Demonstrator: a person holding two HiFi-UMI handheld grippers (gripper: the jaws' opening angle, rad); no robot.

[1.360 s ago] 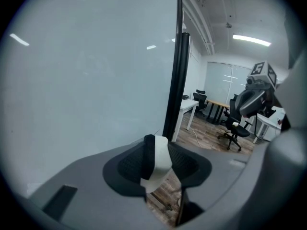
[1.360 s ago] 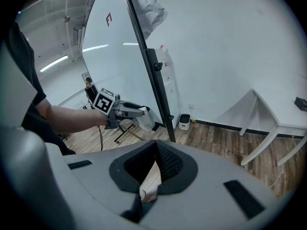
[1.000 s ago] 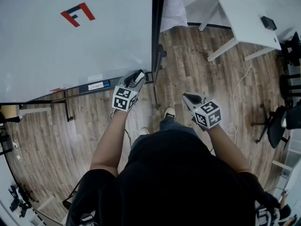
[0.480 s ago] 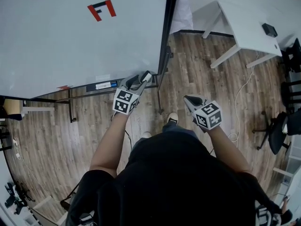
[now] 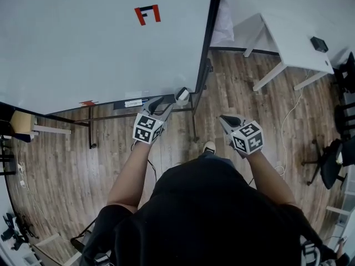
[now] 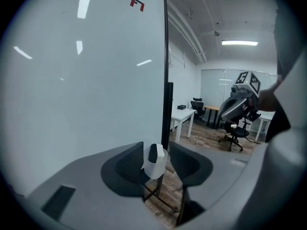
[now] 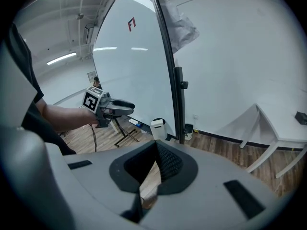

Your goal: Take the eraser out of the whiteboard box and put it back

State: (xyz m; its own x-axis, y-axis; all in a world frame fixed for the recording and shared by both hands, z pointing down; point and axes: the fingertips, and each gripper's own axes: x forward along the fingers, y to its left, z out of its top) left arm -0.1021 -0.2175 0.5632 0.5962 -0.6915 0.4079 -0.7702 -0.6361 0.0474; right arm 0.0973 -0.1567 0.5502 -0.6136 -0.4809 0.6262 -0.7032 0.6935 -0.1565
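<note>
Our left gripper [image 6: 156,146] holds its two dark padded jaws well apart. They have just been opening, and they press on nothing. In the left gripper view the small white plastic whiteboard box [image 6: 156,169] is framed between them, though it stands just beyond the fingertips. What we take for the narrow dark eraser [image 6: 152,153] stands in its open top.

So the eraser lies in the box, straight ahead of the left jaws along their own line. Its long axis runs roughly upright, leaning a little, and it seems to show its narrow width across the gap. The box sits at the lower right corner of the big glossy white whiteboard [image 5: 83,49], beside the black frame post [image 6: 166,71].

Our right gripper [image 7: 156,145] has its jaws met at the tips with nothing between them. It hangs well to the right of the board's edge, so the left one is clearly nearer.

We judge that this fits two stages equally: an eraser waiting to be lifted out, or one set back in and let go.

The box wall covers the eraser's lower part, so we cannot tell how deep it sits. We also cannot see how the box is fixed to the board. In the head view the box is only a small pale shape, while the right gripper view seems to show a gap between it and the left fingertips.
</note>
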